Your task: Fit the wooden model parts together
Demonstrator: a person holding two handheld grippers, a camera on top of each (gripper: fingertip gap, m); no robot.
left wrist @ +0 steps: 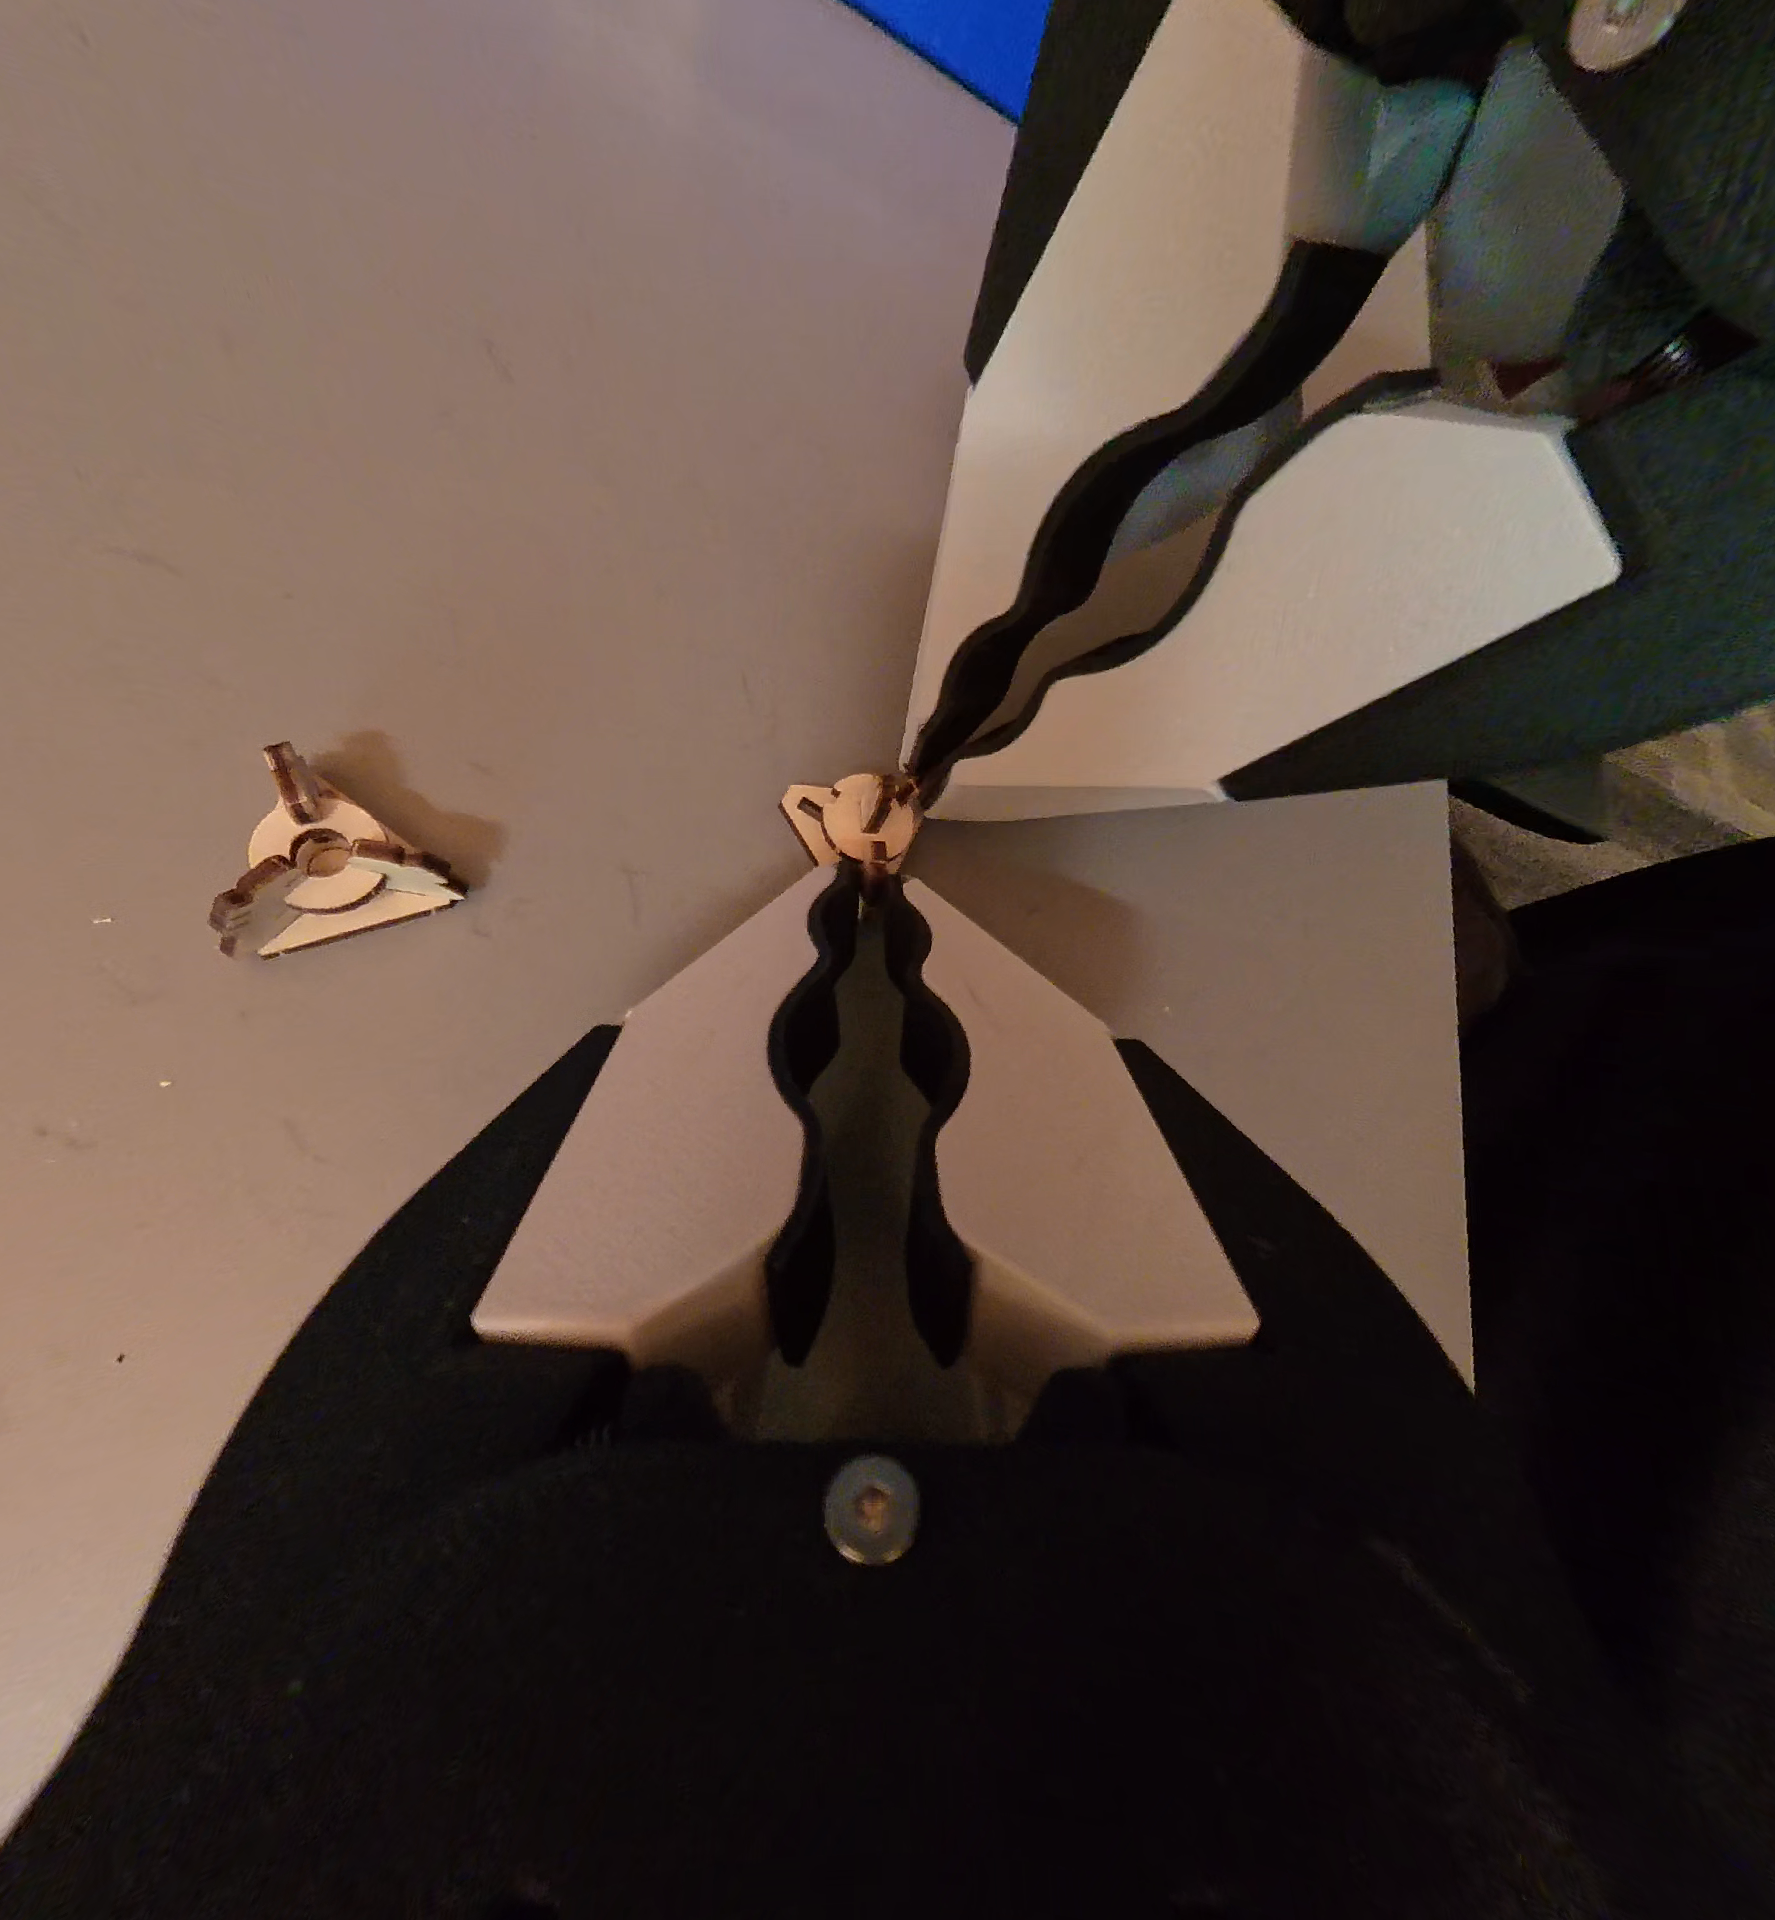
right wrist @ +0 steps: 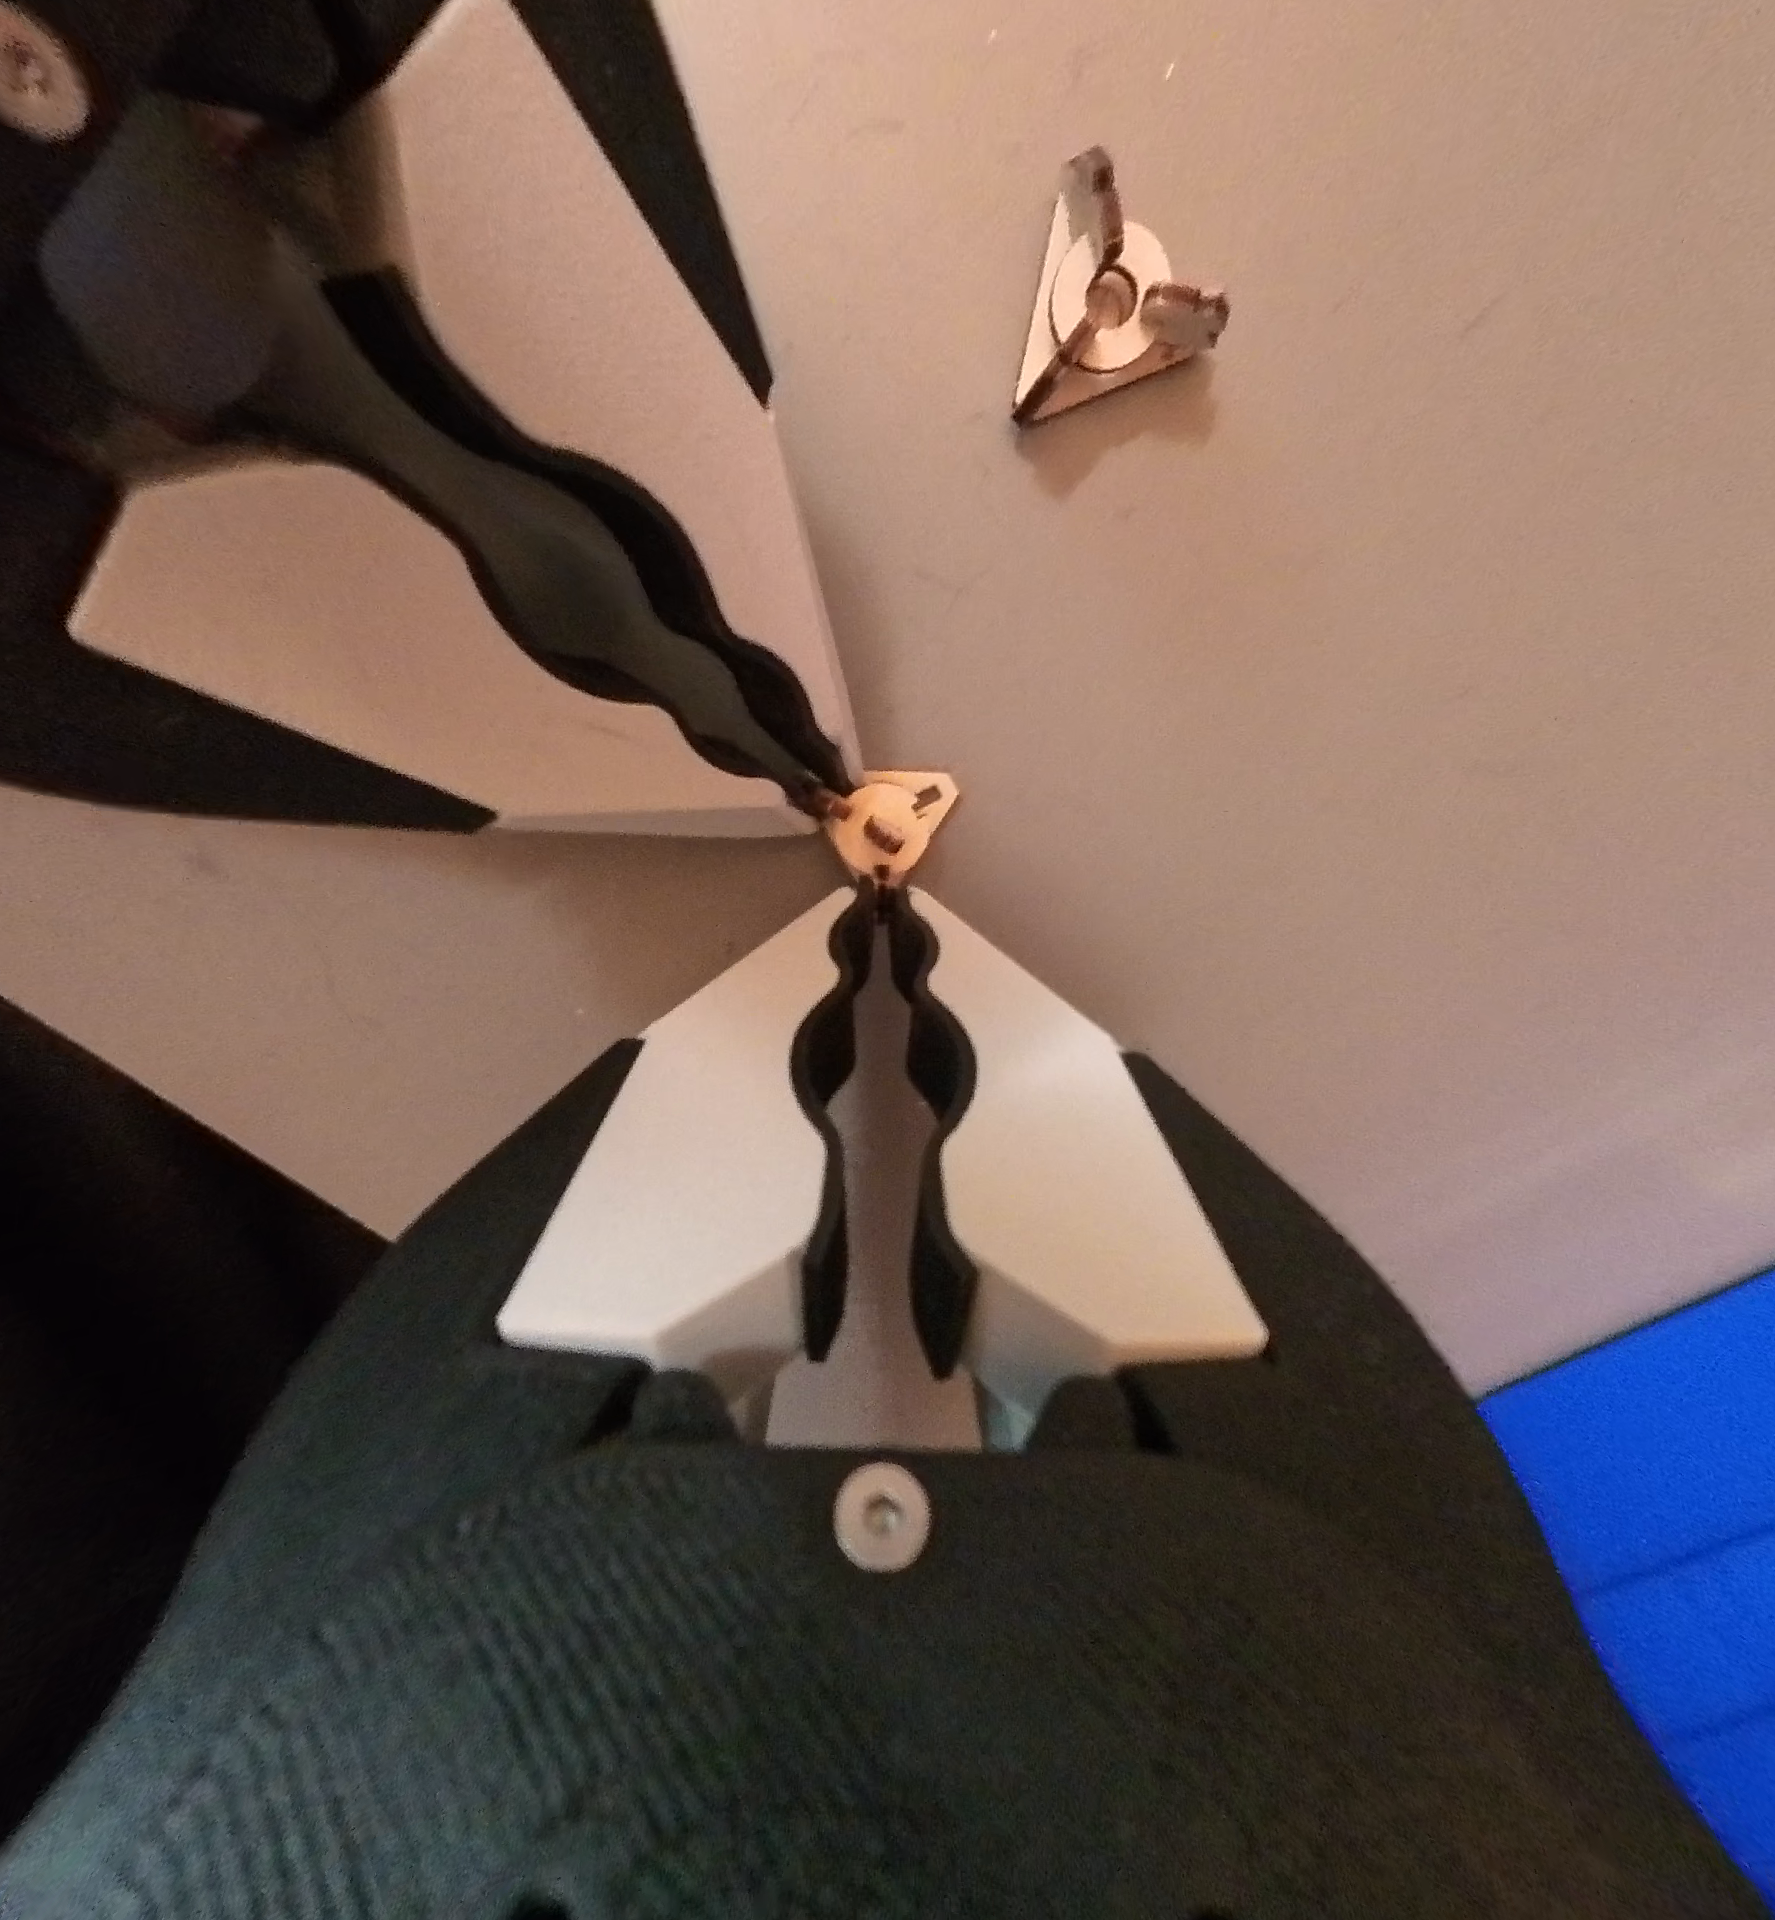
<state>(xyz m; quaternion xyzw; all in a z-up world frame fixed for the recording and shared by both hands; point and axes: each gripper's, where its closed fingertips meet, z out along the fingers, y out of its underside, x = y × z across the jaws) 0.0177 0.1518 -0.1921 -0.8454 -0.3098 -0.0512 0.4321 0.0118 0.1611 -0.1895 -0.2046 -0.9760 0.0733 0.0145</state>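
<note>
While a second wooden piece point(left wrist: 332, 868) sits off on the table point(left wrist: 447, 416), left gripper point(left wrist: 870, 883) and right gripper point(right wrist: 878, 888) both pinch tabs of one small wooden assembly point(left wrist: 857, 831).

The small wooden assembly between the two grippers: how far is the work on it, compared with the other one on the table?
The other wooden assembly lies on the table with three upright fins fitted. The small wooden assembly is in hand: the left gripper and right gripper each pinch a fin at its edge. Its third corner slot shows empty, so one fin seems left.
</note>
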